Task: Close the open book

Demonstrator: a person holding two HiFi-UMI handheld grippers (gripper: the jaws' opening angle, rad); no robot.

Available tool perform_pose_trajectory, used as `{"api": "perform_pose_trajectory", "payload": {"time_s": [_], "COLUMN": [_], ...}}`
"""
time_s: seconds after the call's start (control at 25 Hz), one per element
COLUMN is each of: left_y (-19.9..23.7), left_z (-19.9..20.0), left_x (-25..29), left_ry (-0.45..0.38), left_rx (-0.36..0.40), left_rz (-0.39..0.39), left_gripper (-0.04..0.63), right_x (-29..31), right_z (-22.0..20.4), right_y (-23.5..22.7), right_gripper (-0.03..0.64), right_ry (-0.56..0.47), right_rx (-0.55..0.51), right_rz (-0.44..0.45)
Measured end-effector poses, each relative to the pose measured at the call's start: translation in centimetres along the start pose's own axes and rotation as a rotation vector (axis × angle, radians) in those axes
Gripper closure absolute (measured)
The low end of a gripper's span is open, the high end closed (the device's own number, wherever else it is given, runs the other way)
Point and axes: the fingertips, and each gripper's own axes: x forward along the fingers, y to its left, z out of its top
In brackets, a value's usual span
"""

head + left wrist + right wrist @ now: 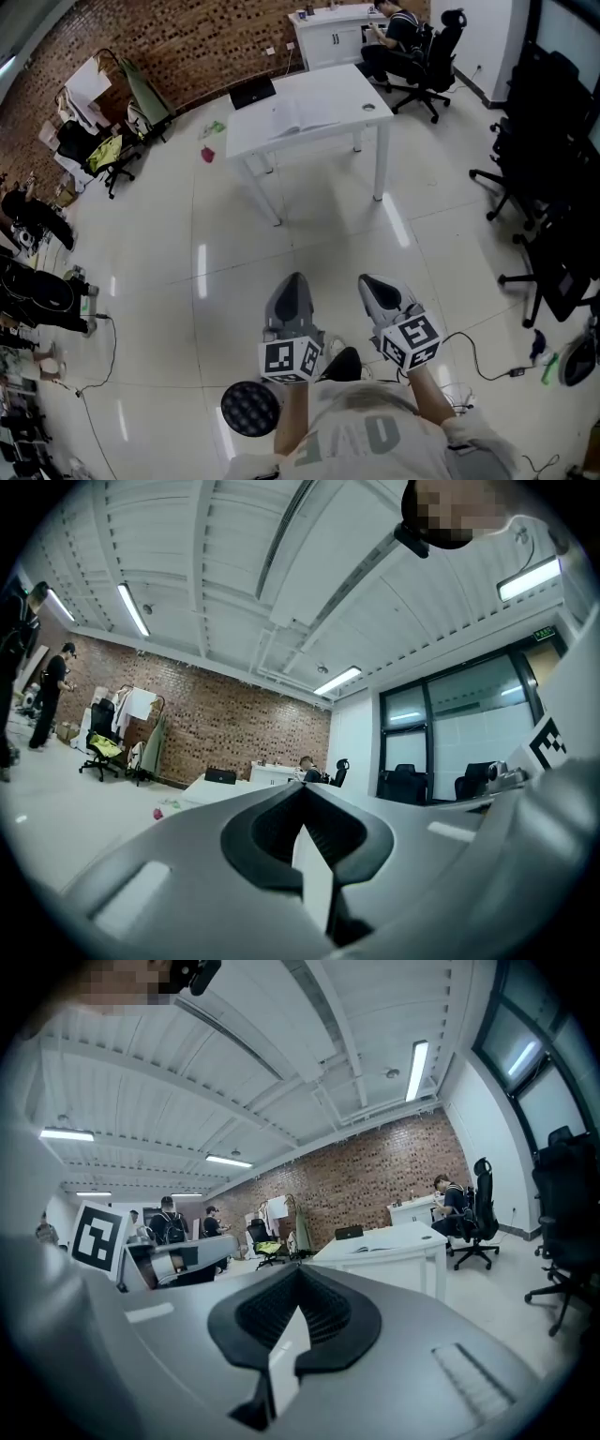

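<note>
1. The open book [302, 115] lies flat near the middle of the white tabletop [330, 86] with its pages spread. In the right gripper view it shows as a low pale shape on that same tabletop.
2. A black laptop [252, 92] sits at the far left corner of the tabletop, apart from the book. A small round thing [368, 107] lies near the right edge, too small to tell what it is.
3. The left tongs [291, 298] are held over the glossy floor [187, 281], well apart from the tabletop and pointing towards it. In the left gripper view the two jaws are pressed together with nothing between them.
4. The right tongs [379, 292] are just beside the left tongs, also well short of the tabletop. In the right gripper view their jaws are likewise closed and empty, with the tabletop and book ahead of them in the distance.
5. Behind the tabletop, a seated person [394, 36] is in a black chair at a white desk [330, 33] near the brick wall [187, 47].
6. Several black office chairs [548, 141] stand along the right side of the room.
</note>
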Motion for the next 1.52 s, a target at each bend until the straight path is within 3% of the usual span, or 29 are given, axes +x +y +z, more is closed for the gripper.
{"api": "perform_pose_trajectory", "payload": {"time_s": [0.16, 0.32, 0.52, 0.76, 0.88, 1.16, 1.52], "left_y": [2.3, 5.3, 10.6, 16.2, 17.9, 20.9, 22.7], "left_z": [-1.1, -1.6, 0.5, 4.0, 4.1, 0.1, 0.3], "left_x": [2.2, 7.5, 16.9, 27.8, 32.1, 40.7, 55.7], "left_ry": [0.010, -0.021, -0.082, -0.111, -0.108, -0.041, -0.080], "left_rx": [-0.025, -0.048, -0.062, -0.026, -0.018, -0.083, -0.032], "left_rz": [0.031, 0.039, 0.034, -0.019, -0.035, -0.009, -0.002], "left_gripper": [0.584, 0.584, 0.584, 0.584, 0.584, 0.584, 0.584], "right_x": [2.1, 7.1, 16.6, 27.8, 31.5, 38.6, 49.0], "right_z": [-1.3, -1.0, 3.4, 8.8, 9.4, 9.3, 12.5], "right_y": [-1.2, -4.3, -8.6, -12.4, -14.5, -20.6, -31.5], "right_gripper": [0.614, 0.613, 0.612, 0.612, 0.612, 0.612, 0.612], "right_ry": [0.034, 0.054, 0.028, -0.006, -0.001, 0.031, 0.032], "right_rx": [0.041, 0.014, -0.052, -0.059, -0.041, -0.021, -0.016], "right_rz": [0.018, 0.016, 0.013, 0.005, -0.010, -0.003, 0.013]}}
